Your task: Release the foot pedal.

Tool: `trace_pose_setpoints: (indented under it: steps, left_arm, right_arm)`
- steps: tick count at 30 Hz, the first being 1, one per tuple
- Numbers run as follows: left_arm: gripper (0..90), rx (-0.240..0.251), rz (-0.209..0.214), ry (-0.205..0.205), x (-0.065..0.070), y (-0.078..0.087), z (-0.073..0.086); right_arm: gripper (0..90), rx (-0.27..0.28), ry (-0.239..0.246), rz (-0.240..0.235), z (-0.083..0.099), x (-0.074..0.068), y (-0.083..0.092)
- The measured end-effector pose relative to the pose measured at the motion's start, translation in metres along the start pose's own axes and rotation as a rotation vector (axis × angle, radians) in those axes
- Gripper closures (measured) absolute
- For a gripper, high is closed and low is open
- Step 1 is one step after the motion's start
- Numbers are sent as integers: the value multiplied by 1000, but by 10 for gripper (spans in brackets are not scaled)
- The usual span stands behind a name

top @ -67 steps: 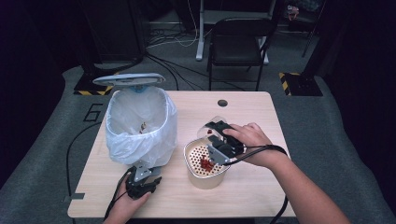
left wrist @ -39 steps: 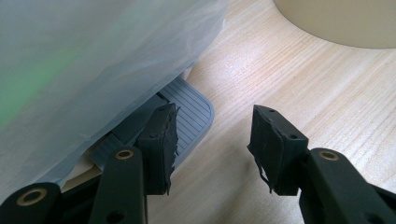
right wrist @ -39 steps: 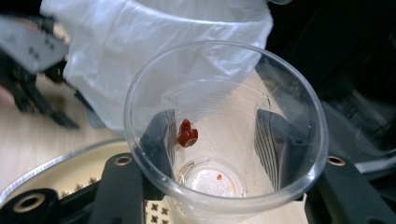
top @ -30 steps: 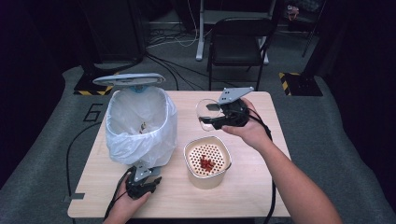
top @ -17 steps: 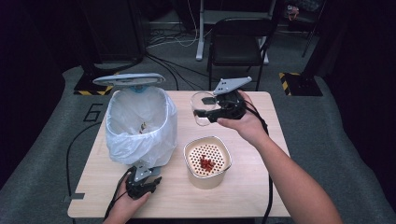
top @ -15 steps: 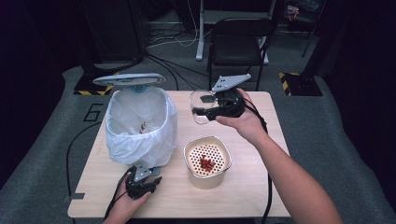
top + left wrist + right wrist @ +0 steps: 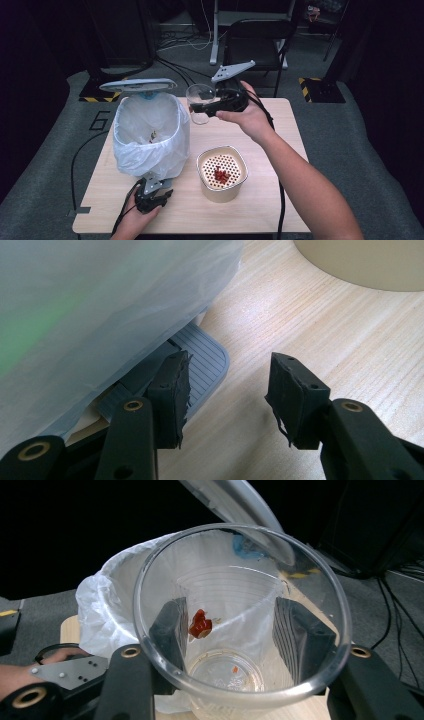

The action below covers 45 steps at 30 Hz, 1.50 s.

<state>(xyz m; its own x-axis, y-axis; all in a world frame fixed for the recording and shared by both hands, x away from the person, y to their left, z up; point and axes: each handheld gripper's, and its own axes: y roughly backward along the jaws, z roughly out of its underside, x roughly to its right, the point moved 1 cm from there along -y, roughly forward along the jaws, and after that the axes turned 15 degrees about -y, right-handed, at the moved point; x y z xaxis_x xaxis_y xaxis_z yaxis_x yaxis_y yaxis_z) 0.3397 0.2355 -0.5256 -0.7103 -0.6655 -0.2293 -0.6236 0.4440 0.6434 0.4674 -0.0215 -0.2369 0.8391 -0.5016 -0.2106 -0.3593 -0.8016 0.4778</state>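
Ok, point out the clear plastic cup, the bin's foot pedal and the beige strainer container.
clear plastic cup (image 7: 240, 625), right gripper view, its inner wall.
foot pedal (image 7: 205, 362), left gripper view, its ribbed grey top.
beige strainer container (image 7: 222, 187), high view, its front outer wall.

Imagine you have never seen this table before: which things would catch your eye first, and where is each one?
The clear plastic cup stands out first, gripped by the right gripper above the table's far side, with a red smear on its inner wall. Next comes the pedal bin at the left, lid up, lined with a white bag. In front of the cup sits a cream tub whose perforated insert holds red bits.
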Motion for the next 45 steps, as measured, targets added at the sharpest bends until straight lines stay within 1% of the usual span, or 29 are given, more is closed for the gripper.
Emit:
trace_pose_setpoints:
  steps: [5, 8, 9, 10, 11, 15, 16, 17, 19, 21, 22, 28, 29, 35, 36, 37, 40, 45]
  left_arm:
    - [510, 2, -1, 0, 0, 0, 0]
    - [510, 4, -1, 1, 0, 0, 0]
    - [510, -1, -2, -1, 0, 0, 0]
    - [510, -20, 12, -8, -1, 2, 0]
    - [510, -20, 12, -8, -1, 2, 0]
    - [510, -20, 12, -6, -1, 2, 0]
    - [510, -10, 4, -3, 0, 1, 0]
    - [510, 9, -10, 5, 1, -1, 0]
    - [510, -7, 1, -3, 0, 1, 0]
    - [510, -7, 3, -1, 0, 1, 0]
    - [510, -14, 11, -2, -1, 1, 0]
    - [511, -18, 15, -3, -1, 2, 0]
    - [511, -9, 3, 0, 0, 1, 0]
    - [510, -9, 2, -2, 0, 1, 0]
    - [510, -21, 12, -6, -1, 2, 0]
    - [510, -13, 7, -4, 0, 1, 0]
    - [511, -21, 10, -6, 0, 2, 0]
    - [511, -20, 11, -6, 0, 2, 0]
  right_arm:
    - [479, -22, 15, -25, 0, -7, -14]
    - [479, -25, 11, -43, -2, -12, -20]
    - [478, -27, 13, -48, -3, -14, -22]
    - [478, -27, 16, -54, -4, -16, -24]
    - [478, -23, 25, -58, -5, -17, -26]
    - [477, -27, 35, -70, -8, -25, -36]
    - [477, -30, 37, -73, -8, -27, -38]
    - [477, -27, 40, -75, -8, -28, -41]
    - [476, -34, 35, -81, -9, -30, -46]
    - [476, -33, 40, -83, -9, -32, -50]
    - [476, -35, 41, -86, -10, -34, -51]
    - [477, -25, 44, -105, -11, -41, -59]
    - [476, -26, 45, -108, -11, -42, -61]
    - [476, -26, 41, -116, -10, -45, -69]
    - [476, -26, 41, -115, -10, -45, -70]
    - [476, -23, 44, -112, -9, -45, -72]
    - [476, -18, 37, -115, -9, -47, -76]
    - [474, -20, 33, -108, -8, -50, -87]
